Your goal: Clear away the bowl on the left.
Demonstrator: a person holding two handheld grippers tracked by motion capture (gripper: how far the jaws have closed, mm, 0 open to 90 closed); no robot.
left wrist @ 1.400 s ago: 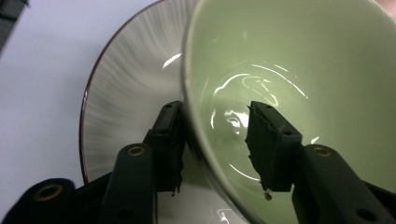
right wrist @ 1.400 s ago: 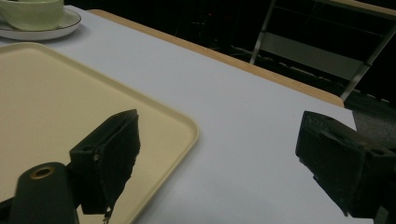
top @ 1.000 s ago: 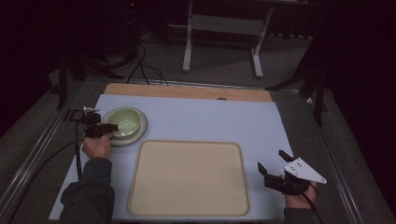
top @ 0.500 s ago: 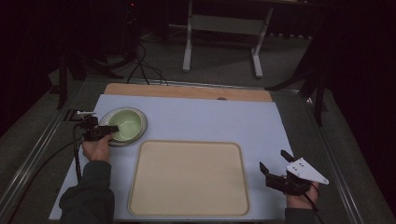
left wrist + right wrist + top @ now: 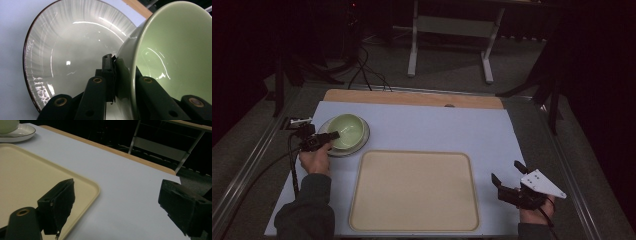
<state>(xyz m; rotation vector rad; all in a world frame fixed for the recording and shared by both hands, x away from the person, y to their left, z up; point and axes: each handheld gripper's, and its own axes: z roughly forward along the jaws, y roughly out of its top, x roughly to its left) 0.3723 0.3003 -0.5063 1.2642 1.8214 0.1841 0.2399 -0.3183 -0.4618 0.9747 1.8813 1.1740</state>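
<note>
Pinching the green bowl's (image 5: pixel 347 131) near wall, one jaw inside and one outside, the left gripper (image 5: pixel 120 77) is clamped for lifting it off the grey plate (image 5: pixel 62 57) by the desk's (image 5: pixel 437 130) left edge. Near the tray (image 5: pixel 414 192), the right gripper's (image 5: pixel 115 205) jaws stand apart, empty.

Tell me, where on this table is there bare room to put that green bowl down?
The beige tray is bare all over. The pale blue mat lies open between the tray's far edge and the wooden strip, and on toward the right claw. It is crowded at the left: the left claw grips the green bowl over the plate.
</note>
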